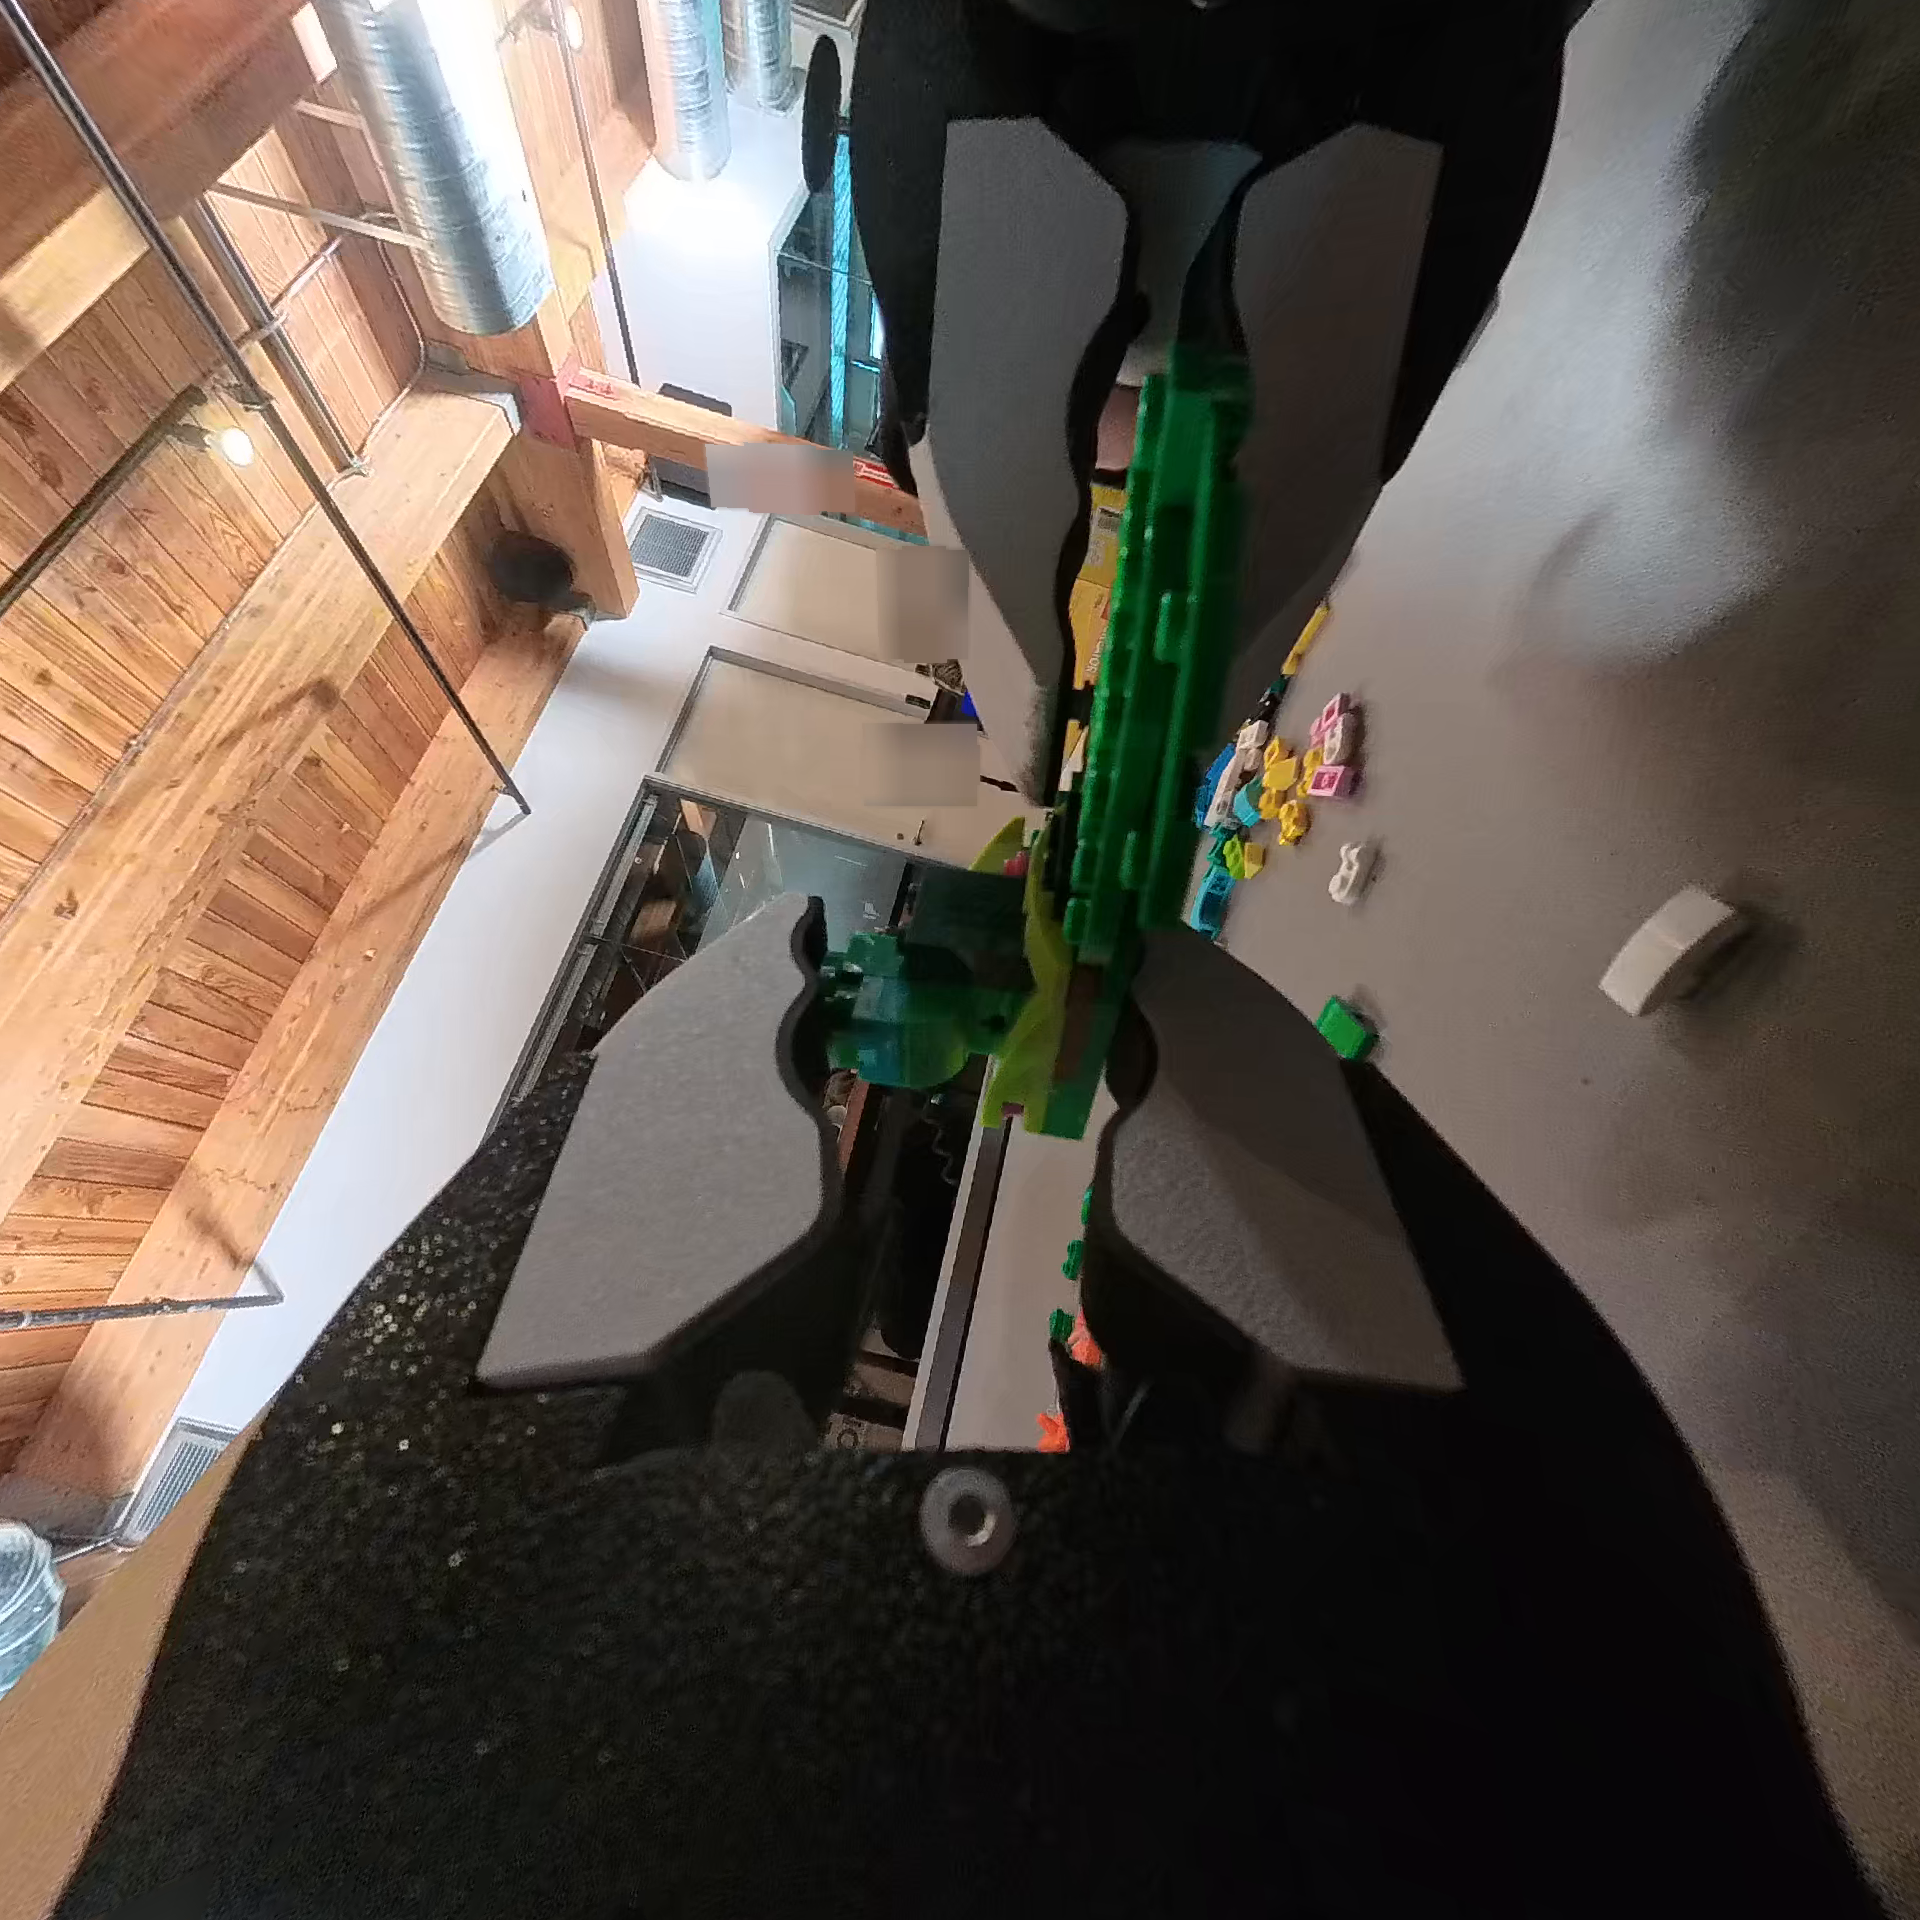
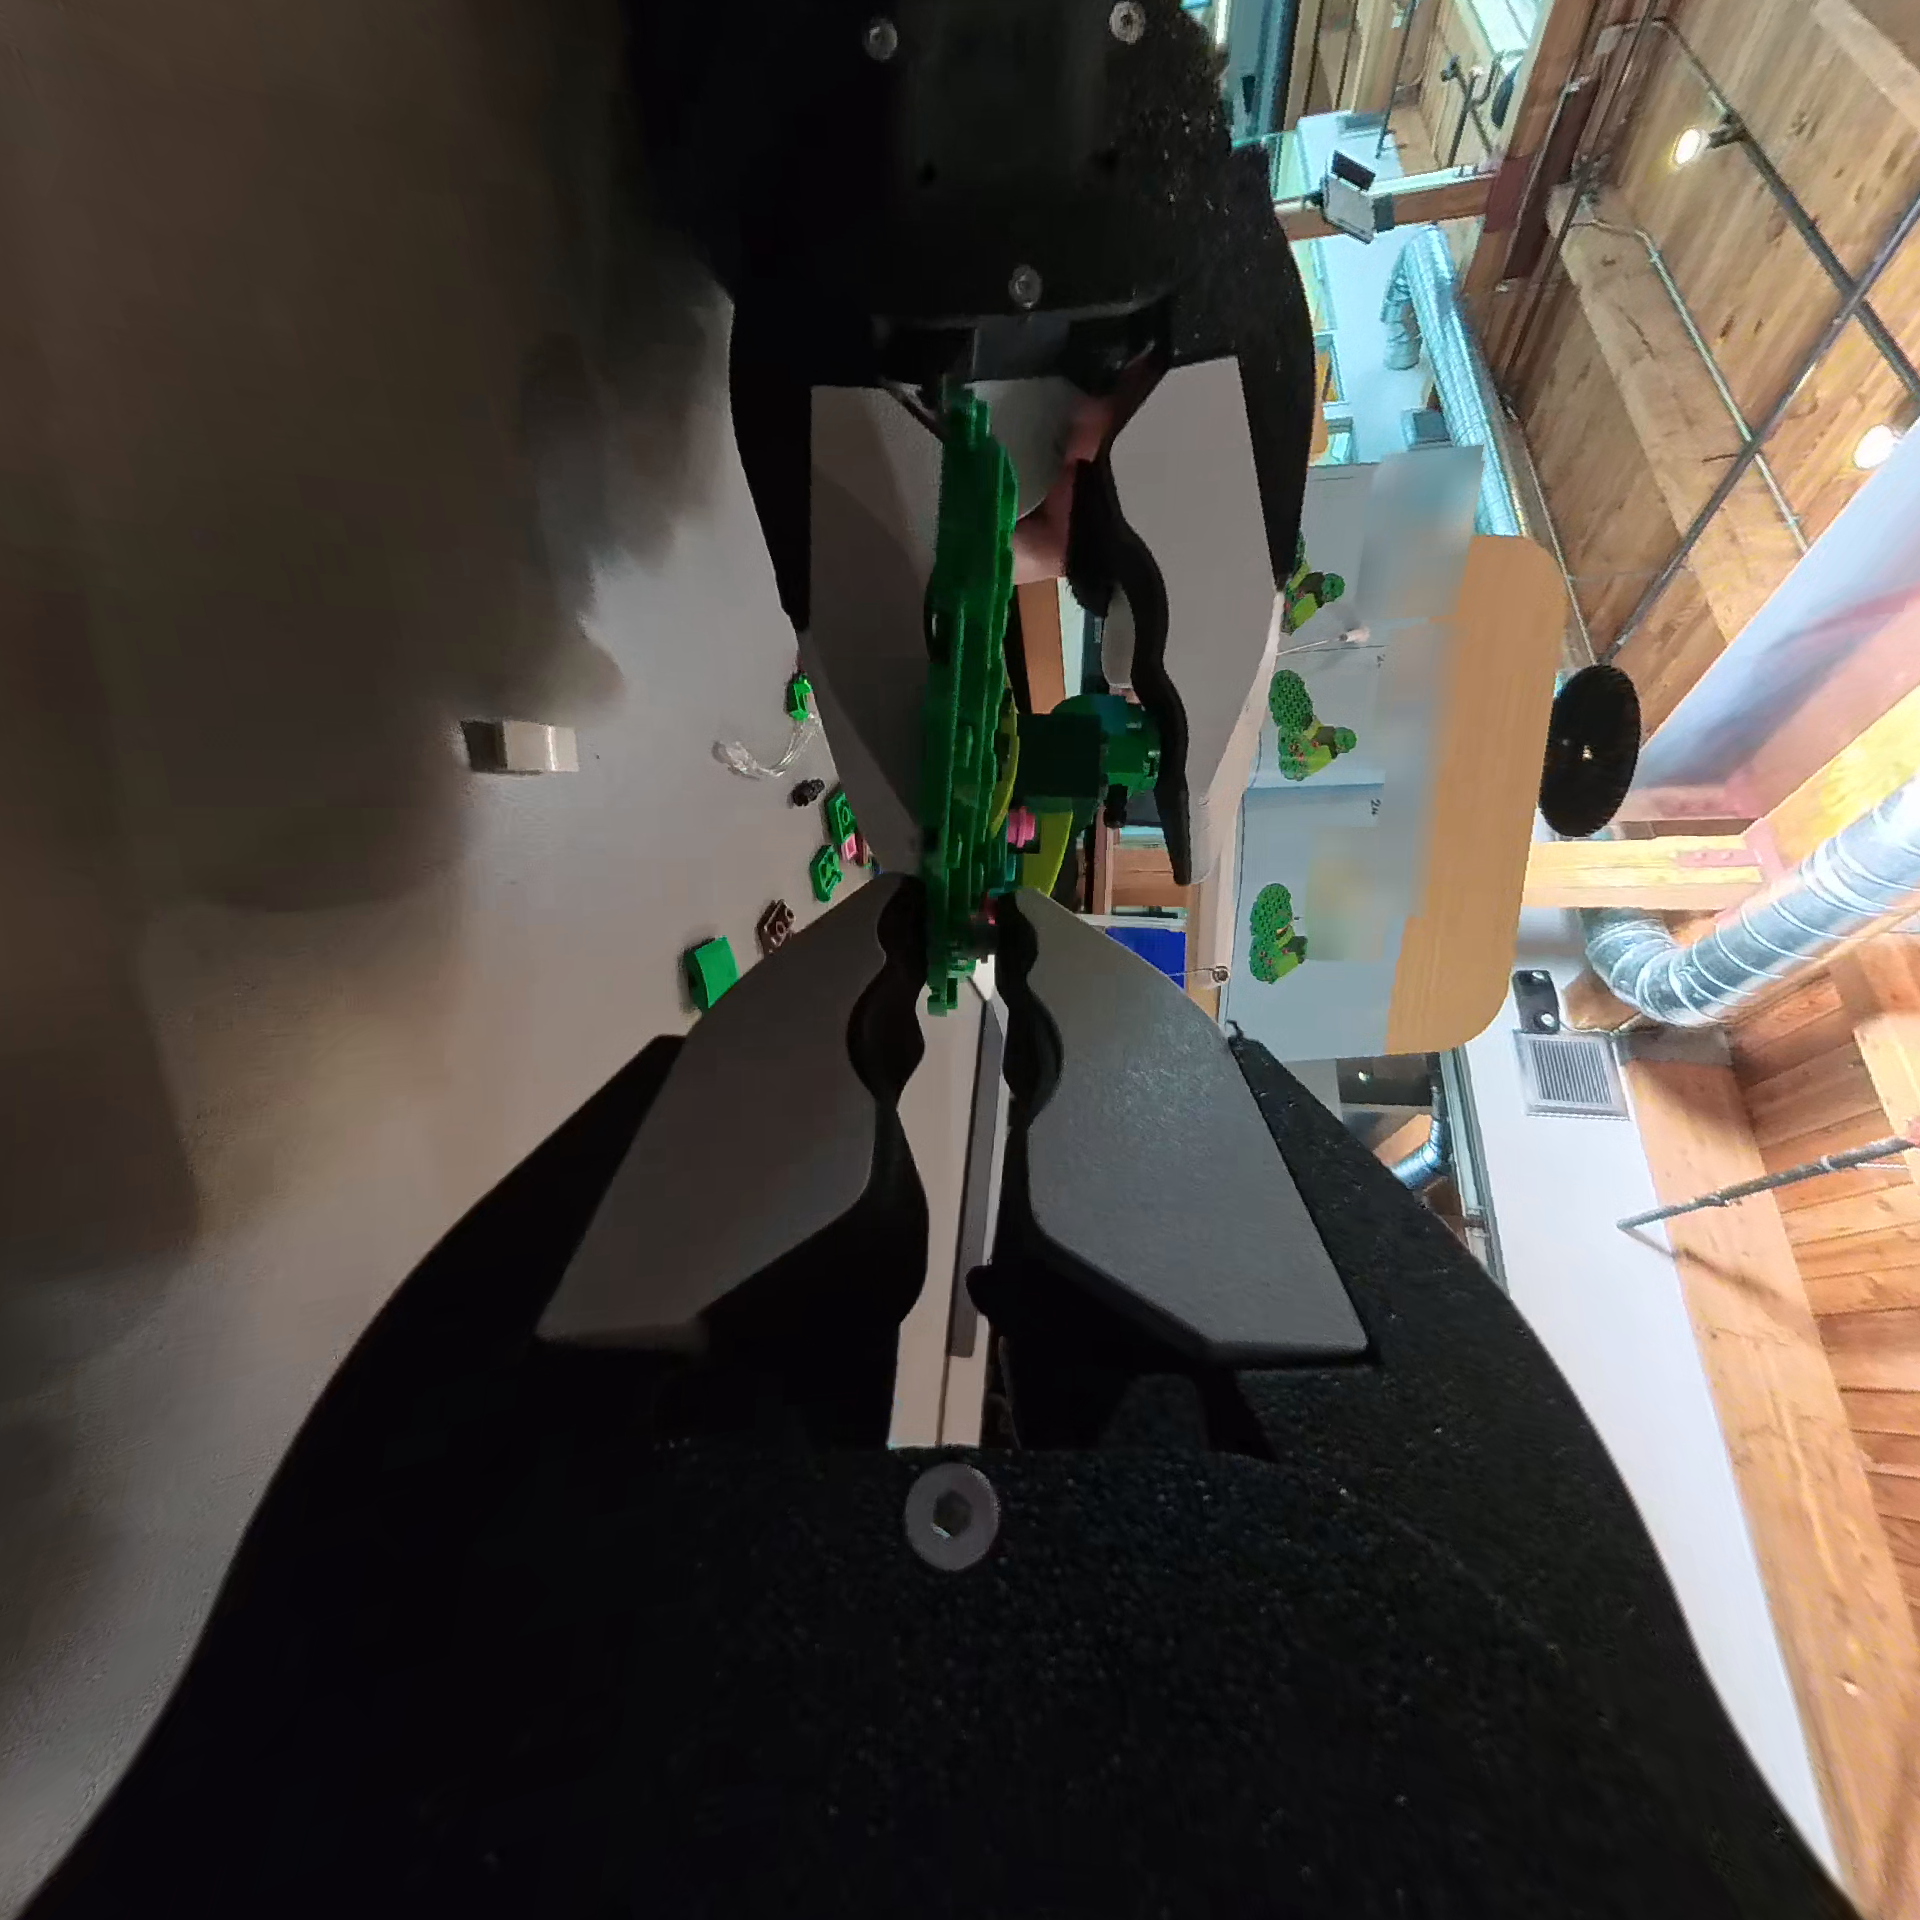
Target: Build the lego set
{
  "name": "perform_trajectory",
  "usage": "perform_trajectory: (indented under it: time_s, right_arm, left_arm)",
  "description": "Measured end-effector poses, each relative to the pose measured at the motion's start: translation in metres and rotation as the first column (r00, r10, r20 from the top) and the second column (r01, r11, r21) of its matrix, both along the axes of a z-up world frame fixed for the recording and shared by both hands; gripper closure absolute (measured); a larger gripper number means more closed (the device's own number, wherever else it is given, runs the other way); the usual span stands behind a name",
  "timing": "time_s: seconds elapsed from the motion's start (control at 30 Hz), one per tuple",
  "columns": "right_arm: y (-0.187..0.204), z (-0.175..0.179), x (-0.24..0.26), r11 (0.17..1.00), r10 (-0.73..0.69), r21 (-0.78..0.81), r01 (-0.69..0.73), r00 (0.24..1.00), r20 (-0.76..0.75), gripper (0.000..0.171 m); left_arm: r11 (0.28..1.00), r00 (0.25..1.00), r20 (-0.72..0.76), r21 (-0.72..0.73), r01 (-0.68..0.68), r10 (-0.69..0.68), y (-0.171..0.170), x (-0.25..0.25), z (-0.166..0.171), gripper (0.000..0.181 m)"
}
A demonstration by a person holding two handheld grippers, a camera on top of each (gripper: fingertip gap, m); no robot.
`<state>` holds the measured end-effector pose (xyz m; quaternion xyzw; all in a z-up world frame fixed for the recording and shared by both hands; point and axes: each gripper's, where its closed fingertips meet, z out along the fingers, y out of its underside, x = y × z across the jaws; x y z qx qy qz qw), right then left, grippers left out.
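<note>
A green lego plate [image 1: 1153, 675] is held edge-on in the air above the grey table [image 1: 1621, 582]. It carries a lime piece and a small green and teal tree [image 1: 904, 1008]. My left gripper [image 1: 977, 966] is shut on this build: one finger rests on the tree top, the other on the plate's underside. My right gripper [image 2: 961, 914] is shut on the plate's [image 2: 966, 665] other edge. The right gripper shows at the top of the left wrist view [image 1: 1132, 748], and the left gripper at the top of the right wrist view [image 2: 1049, 831].
Loose bricks lie on the table: a mixed yellow, pink and blue pile [image 1: 1283, 769], a white block [image 1: 1668, 951], a green brick [image 1: 1345, 1023], and green and brown bricks [image 2: 717, 971]. An open instruction booklet [image 2: 1351, 779] stands behind. A yellow box [image 1: 1096, 592] lies beyond the plate.
</note>
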<state>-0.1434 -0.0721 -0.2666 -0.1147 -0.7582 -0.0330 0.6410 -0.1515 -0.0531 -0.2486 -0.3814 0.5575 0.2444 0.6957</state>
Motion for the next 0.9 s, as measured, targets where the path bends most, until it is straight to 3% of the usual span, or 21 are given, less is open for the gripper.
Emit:
perform_trajectory:
  time_s: [0.17, 0.27, 0.37, 0.43, 0.6, 0.9]
  right_arm:
    - [0.001, -0.002, 0.000, 0.999, 0.001, -0.039, 0.000, 1.000, 0.013, 0.159]
    - [0.000, 0.005, -0.001, 0.967, 0.019, -0.255, -0.025, 0.999, -0.026, 0.158]
    - [-0.001, 0.014, 0.001, 0.922, 0.045, -0.382, -0.062, 0.998, -0.053, 0.136]
    - [-0.005, 0.019, 0.002, 0.879, 0.081, -0.466, -0.106, 0.994, -0.074, 0.135]
    - [-0.017, 0.031, 0.002, 0.772, 0.147, -0.612, -0.169, 0.985, -0.087, 0.140]
    - [-0.027, 0.040, 0.001, 0.692, 0.188, -0.692, -0.204, 0.977, -0.100, 0.159]
  left_arm:
    - [1.000, 1.000, 0.006, -0.027, 0.004, -0.003, 0.001, 0.000, -0.002, 0.131]
    - [0.997, 0.998, 0.069, -0.070, 0.013, -0.008, 0.003, -0.002, 0.001, 0.131]
    - [0.993, 0.990, 0.139, -0.113, 0.043, -0.027, 0.003, -0.004, 0.005, 0.131]
    - [0.985, 0.979, 0.199, -0.149, 0.084, -0.054, 0.001, -0.004, 0.008, 0.131]
    - [0.936, 0.933, 0.336, -0.268, 0.228, -0.131, -0.005, 0.000, 0.010, 0.130]
    - [0.843, 0.847, 0.498, -0.361, 0.399, -0.188, -0.013, 0.005, 0.014, 0.130]
